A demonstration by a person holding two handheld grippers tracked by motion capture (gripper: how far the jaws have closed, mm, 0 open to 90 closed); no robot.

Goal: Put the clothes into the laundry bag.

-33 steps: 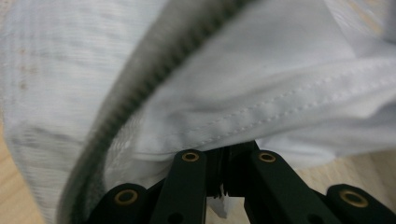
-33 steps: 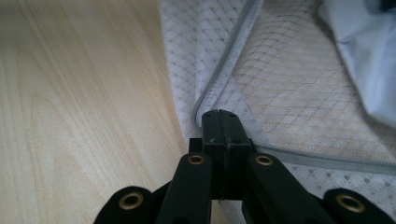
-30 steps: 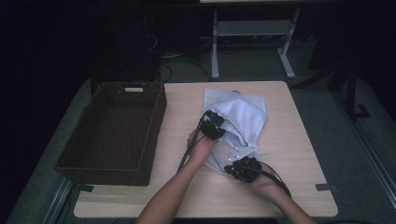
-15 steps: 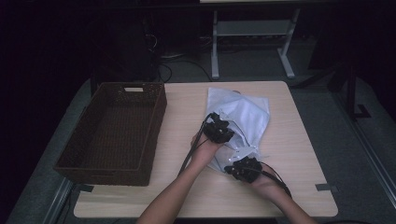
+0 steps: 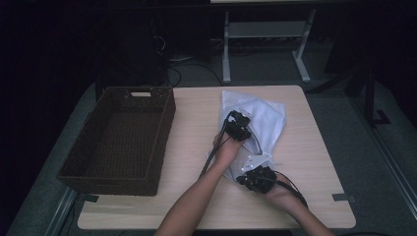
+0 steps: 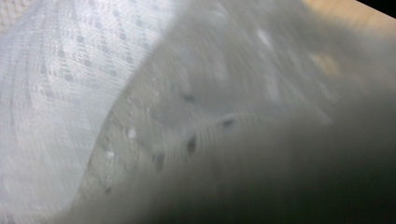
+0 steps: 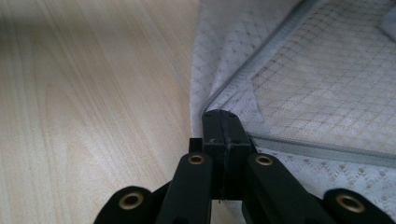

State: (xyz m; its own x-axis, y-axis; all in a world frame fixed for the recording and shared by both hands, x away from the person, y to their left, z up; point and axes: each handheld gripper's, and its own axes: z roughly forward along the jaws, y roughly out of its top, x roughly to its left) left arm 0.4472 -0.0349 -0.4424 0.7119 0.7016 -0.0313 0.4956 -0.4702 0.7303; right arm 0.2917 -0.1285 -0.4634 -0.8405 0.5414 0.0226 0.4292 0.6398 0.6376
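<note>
A white mesh bag (image 5: pixel 268 115) with a zipper lies on the right half of the wooden table (image 5: pixel 196 128). My left gripper (image 5: pixel 239 126) is over the bag's middle. White mesh fabric (image 6: pixel 70 93) lies right against its camera and hides its jaws, which have just been closing on the cloth. My right gripper (image 5: pixel 247 178) sits at the bag's near end. In the right gripper view its jaws (image 7: pixel 223 128) are shut on the bag's edge (image 7: pixel 327 84), close to the grey zipper line.
A dark brown wicker basket (image 5: pixel 166 129) stands on the left part of the table. Bare tabletop lies between the basket and the bag. A white metal stand (image 5: pixel 268 34) and cables are on the floor behind the table.
My left gripper has moved to the right across the bag, and the cloth around it has shifted. The right gripper has stayed in place.
</note>
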